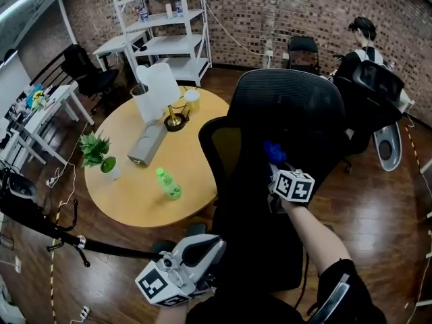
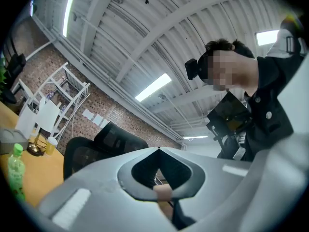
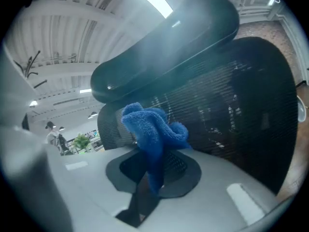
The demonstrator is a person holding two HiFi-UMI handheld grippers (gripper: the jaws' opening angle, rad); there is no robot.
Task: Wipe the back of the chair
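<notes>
A black mesh office chair [image 1: 290, 120] stands with its back toward me, pushed up to the round table. My right gripper [image 1: 277, 164] is shut on a blue cloth [image 1: 273, 151] and holds it against the middle of the chair's back. In the right gripper view the blue cloth [image 3: 152, 129] bunches between the jaws, with the mesh back [image 3: 231, 105] and headrest [image 3: 169, 47] right behind it. My left gripper [image 1: 202, 248] hangs low at the left of the chair, jaws together and nothing between them. In the left gripper view it [image 2: 159, 151] points up toward the ceiling.
The round wooden table [image 1: 135, 181] carries a green bottle [image 1: 169, 183], a potted plant [image 1: 98, 152], a grey box and a white lamp. A second black chair [image 1: 374, 93] with a seated person stands at the right. White shelving [image 1: 165, 25] lines the brick wall.
</notes>
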